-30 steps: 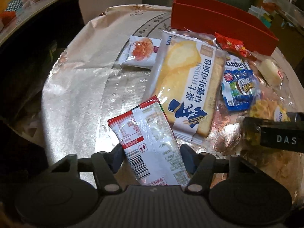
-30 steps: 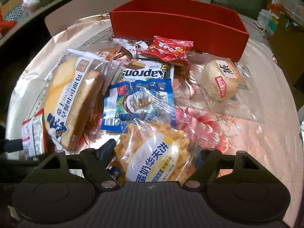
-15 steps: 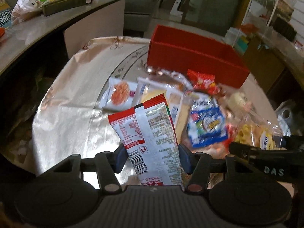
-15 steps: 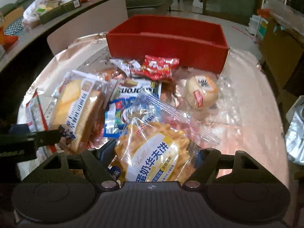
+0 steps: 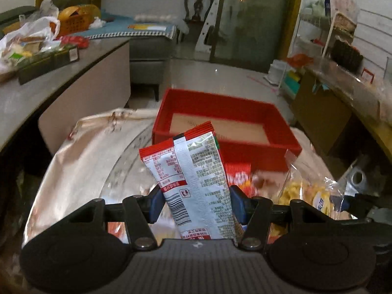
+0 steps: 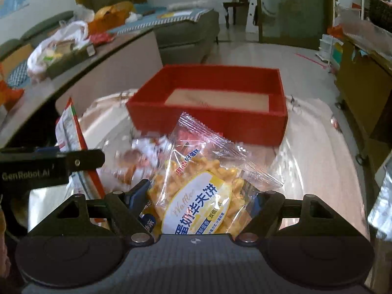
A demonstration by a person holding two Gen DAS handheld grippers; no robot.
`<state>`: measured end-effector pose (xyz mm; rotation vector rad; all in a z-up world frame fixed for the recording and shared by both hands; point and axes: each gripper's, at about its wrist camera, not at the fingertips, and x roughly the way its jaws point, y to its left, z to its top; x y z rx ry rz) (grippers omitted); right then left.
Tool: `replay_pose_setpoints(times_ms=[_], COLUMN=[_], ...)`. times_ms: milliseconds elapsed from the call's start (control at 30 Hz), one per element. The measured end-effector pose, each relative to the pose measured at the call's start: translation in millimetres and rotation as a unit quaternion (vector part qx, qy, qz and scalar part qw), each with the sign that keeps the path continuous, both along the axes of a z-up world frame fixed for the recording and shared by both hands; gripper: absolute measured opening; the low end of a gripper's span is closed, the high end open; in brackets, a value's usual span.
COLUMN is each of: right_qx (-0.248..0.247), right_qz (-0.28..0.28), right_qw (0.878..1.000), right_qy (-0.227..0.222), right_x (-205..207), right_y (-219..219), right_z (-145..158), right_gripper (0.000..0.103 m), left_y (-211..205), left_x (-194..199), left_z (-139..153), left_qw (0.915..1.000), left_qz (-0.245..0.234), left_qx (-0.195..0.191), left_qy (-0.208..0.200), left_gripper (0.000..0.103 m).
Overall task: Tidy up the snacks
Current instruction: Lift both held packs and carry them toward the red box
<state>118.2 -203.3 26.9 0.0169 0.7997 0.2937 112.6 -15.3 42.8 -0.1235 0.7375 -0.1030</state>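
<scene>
My left gripper [image 5: 196, 203] is shut on a red-and-white snack packet [image 5: 193, 176], held upright above the table. My right gripper [image 6: 199, 202] is shut on a clear bag of yellow waffle snacks [image 6: 198, 191], also lifted. An empty red box [image 5: 225, 132] stands at the far side of the table, ahead of both grippers; it also shows in the right wrist view [image 6: 210, 103]. The left gripper [image 6: 49, 166] with its packet [image 6: 69, 132] shows at the left of the right wrist view. The waffle bag [image 5: 306, 191] shows at the right of the left wrist view.
The round table [image 5: 85, 161] is covered with shiny foil. Blurred snack packets [image 6: 137, 156] lie below the grippers. A grey counter [image 5: 49, 78] with bags stands to the left, a sofa [image 6: 188, 31] behind, and shelves [image 5: 343, 49] to the right.
Both grippers have risen from the table with their packets and tilted up toward the red box. The snack pile has dropped below the view.
</scene>
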Motion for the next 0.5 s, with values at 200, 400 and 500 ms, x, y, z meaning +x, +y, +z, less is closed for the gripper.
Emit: replay_pose_setpoints(times_ms=[200, 400, 500], right_qx=[0.007, 0.011, 0.012], right_qz=[0.001, 0.014, 0.017], right_qw=[1.0, 1.0, 1.0], right_qy=[-0.004, 0.008, 0.008], right_x=[17.1, 17.2, 15.8], right_y=[0.6, 6.8, 6.8], right_z=[-2.1, -6.0, -4.3], right_gripper=[0.082, 0.082, 0.082], left_y=[14.0, 21.4, 20.4], left_x=[17.3, 13.4, 13.4], left_z=[-11.6, -18.1, -16.6], left_qw=[0.9992, 0.9984, 0.9984], left_qz=[0.005, 0.011, 0.014], left_qx=[-0.028, -0.034, -0.035], left_qy=[0.03, 0.043, 0.042], left_gripper=[0.049, 0.049, 0.049])
